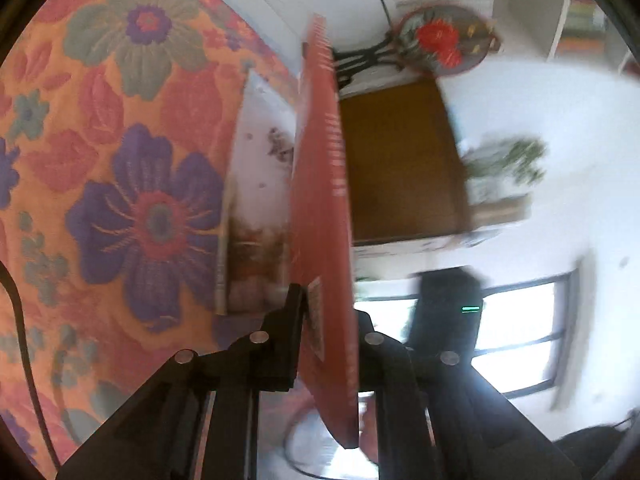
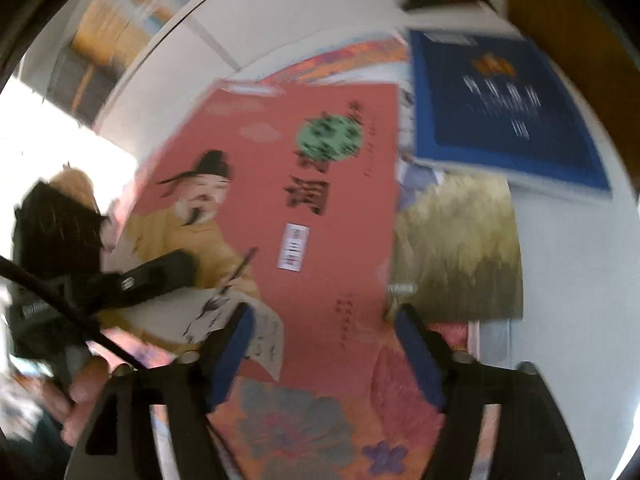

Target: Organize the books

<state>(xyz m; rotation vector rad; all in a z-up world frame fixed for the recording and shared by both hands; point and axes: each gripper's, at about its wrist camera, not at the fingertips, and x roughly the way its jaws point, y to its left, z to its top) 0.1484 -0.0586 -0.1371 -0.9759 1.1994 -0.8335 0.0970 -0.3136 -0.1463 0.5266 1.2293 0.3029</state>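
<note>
A red book (image 1: 324,200) stands on edge in the left wrist view, with my left gripper (image 1: 332,320) shut on its near end. The right wrist view shows the same red book's (image 2: 288,184) cover, a robed figure in a black hat, tilted above the floral cloth (image 2: 296,420). There my left gripper (image 2: 160,272) clamps the book's left edge. My right gripper (image 2: 324,316) is open. Its blue pads (image 2: 236,344) stand wide apart at either side of the book's lower part and do not press on it.
A blue book (image 2: 500,108) and an olive-gold book (image 2: 456,248) lie to the right on the white surface. A pale book (image 1: 260,200) lies on the floral cloth (image 1: 120,160). A brown panel (image 1: 400,160) and a painted fan (image 1: 444,40) are behind. A hand (image 2: 84,392) shows lower left.
</note>
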